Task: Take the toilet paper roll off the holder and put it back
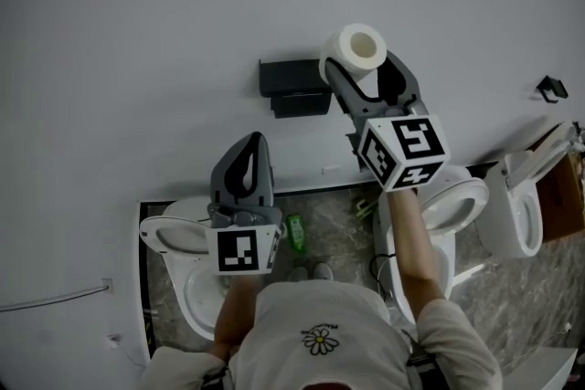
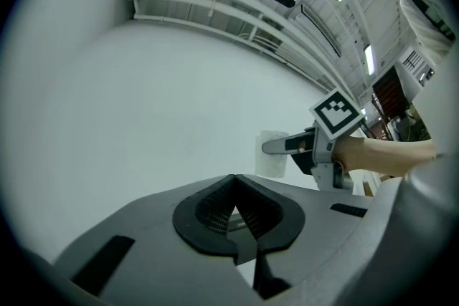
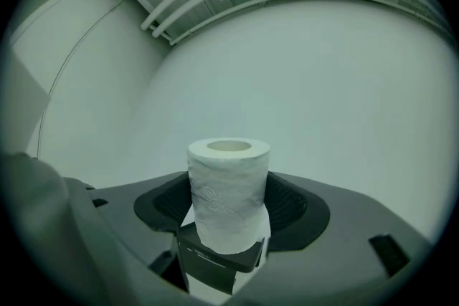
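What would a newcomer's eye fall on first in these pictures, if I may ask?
The white toilet paper roll stands out first, gripped upright by the right gripper against the bare white wall. Just left of it and slightly lower, the empty black holder is fixed to that wall. Lower left, the left gripper hangs shut and empty above a white toilet.

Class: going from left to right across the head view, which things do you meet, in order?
white cable → left tongs → green bottle → toilet paper roll → black wall hook
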### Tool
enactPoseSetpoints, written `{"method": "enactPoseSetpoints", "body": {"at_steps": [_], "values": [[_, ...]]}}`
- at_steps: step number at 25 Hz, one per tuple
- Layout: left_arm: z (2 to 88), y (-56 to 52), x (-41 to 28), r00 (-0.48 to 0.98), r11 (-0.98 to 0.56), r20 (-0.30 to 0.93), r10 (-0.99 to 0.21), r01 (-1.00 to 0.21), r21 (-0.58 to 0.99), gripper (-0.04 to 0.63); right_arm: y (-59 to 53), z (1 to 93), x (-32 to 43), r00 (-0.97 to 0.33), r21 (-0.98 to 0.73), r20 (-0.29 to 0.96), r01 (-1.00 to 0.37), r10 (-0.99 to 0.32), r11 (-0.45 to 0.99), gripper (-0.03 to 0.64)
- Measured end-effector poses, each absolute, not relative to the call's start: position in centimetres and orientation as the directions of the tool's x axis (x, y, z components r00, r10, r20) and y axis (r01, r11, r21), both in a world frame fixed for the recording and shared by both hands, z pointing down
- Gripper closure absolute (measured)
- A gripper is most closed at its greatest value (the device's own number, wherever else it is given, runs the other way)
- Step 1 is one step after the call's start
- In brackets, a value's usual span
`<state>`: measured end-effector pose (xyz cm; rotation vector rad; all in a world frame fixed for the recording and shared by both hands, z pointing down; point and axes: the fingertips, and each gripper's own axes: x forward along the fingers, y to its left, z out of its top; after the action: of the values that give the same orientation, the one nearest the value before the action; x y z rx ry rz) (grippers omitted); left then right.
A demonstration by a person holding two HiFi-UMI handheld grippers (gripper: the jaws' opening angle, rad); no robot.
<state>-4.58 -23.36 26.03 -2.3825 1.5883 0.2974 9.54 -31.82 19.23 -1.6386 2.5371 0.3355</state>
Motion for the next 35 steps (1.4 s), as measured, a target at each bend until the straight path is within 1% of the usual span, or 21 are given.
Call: {"method": "enactPoseSetpoints", "body": {"at_steps": [5, 13, 16, 19, 26, 29, 32, 35], "values": [[26.0, -23.0, -4.1, 0.386, -0.372, -0.312, -0.868, -0.922, -0.104, 0.578, -27.5, 20.6, 11.1, -0.369, 0.115, -0.265, -0.929, -0.891, 0.351, 0.331], [26.4, -22.9, -4.6, 0.369, -0.354, -0.302, -0.879, -0.929, -0.105, 0.579, -24.2, 23.6, 13.1, -0.299, 0.060, -0.252, -0.954, -0.920, 0.293, 0.331], [26.3, -22.8, -4.7, 0.364, -0.348, -0.305, -0.880, -0.931, -0.107, 0.579, -23.7, 24.7, 13.4, -0.297, 0.024, -0.227, -0.954, -0.928, 0.299, 0.331], [26.4, -22.7, -4.7, 0.370, -0.343, -0.308, -0.877, -0.929, -0.140, 0.578, -23.2, 25.6, 13.6, -0.292, 0.010, -0.206, -0.955, -0.934, 0.296, 0.331], [26.3, -23.1, -4.6, 0.371, -0.339, -0.317, -0.873, -0.928, -0.152, 0.579, -23.1, 26.1, 13.6, -0.304, 0.000, -0.192, -0.951, -0.933, 0.310, 0.331], [26.4, -23.1, -4.5, 0.366, -0.345, -0.307, -0.879, -0.931, -0.123, 0.580, -23.0, 26.2, 13.6, -0.309, 0.002, -0.188, -0.949, -0.932, 0.315, 0.331], [26.6, -23.1, -4.5, 0.376, -0.342, -0.301, -0.876, -0.926, -0.161, 0.580, -23.1, 26.2, 13.5, -0.316, 0.004, -0.181, -0.947, -0.931, 0.321, 0.331], [26.5, -23.1, -4.6, 0.373, -0.340, -0.302, -0.878, -0.927, -0.156, 0.579, -23.2, 26.2, 13.5, -0.316, 0.000, -0.179, -0.947, -0.932, 0.322, 0.331]]}}
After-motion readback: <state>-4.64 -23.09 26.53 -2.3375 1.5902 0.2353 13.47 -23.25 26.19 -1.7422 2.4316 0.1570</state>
